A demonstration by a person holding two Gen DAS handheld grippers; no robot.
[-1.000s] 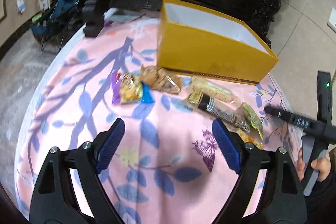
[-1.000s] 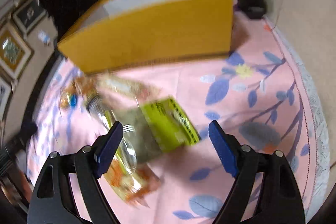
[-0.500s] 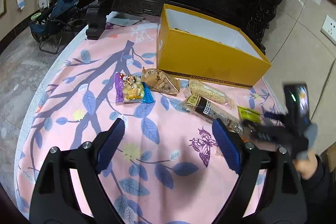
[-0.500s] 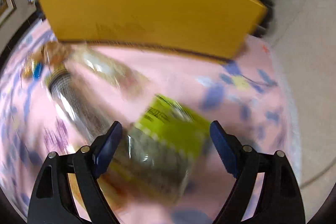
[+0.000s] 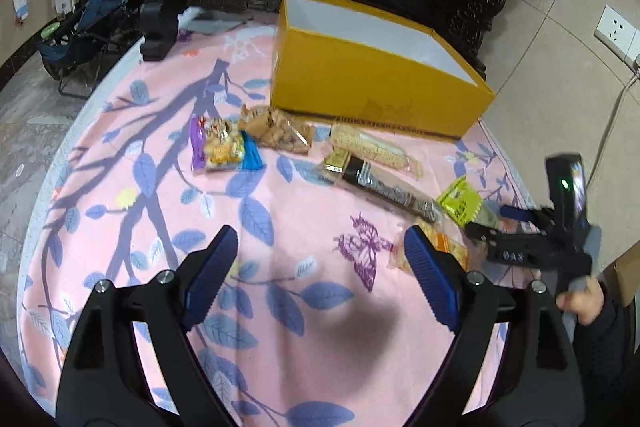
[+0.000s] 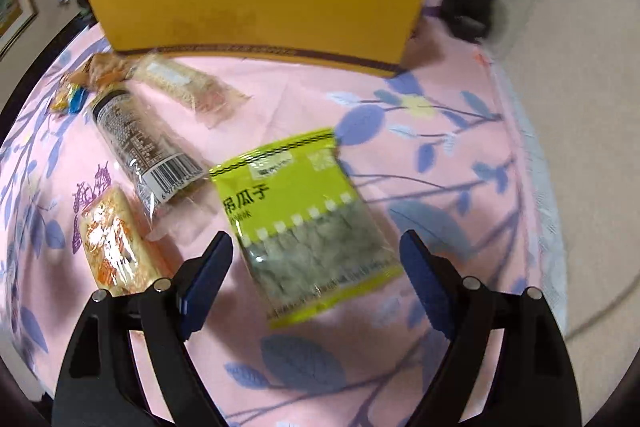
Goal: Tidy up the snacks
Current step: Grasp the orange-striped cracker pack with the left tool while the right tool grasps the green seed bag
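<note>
Left wrist view
Left hand-held gripper (image 5: pixel 320 267): black frame, ribbed blue pads, jaws spread wide over bare cloth, nothing between them.
Desk (image 5: pixel 120 227): round, draped in a pink cloth printed with blue leaves and a purple butterfly.
Yellow box (image 5: pixel 372 87): open-topped card, matt, white inside, standing at the far side.
Snacks: a crinkly purple-and-blue packet (image 5: pixel 224 147), a clear bag of brown pieces (image 5: pixel 276 133), a long clear pack of pale grains (image 5: pixel 374 147) and a dark tube-shaped pack (image 5: pixel 384 187) lie in a loose row just before the box.
Right hand-held gripper (image 5: pixel 486 221): at the right edge, over the green packet (image 5: pixel 460 201), gripped by a hand (image 5: pixel 582 303).

Right wrist view
Right hand-held gripper (image 6: pixel 316 275): jaws wide, pads clear of everything.
Green packet (image 6: pixel 308 223): flat, glossy, lime border, clear window showing pale seeds; lies tilted on the cloth between the pads.
Orange wafer pack (image 6: pixel 112 247): shiny, rectangular, left of the left pad.
Dark tube-shaped pack (image 6: pixel 140 143): barcoded end just beside the green packet.
</note>
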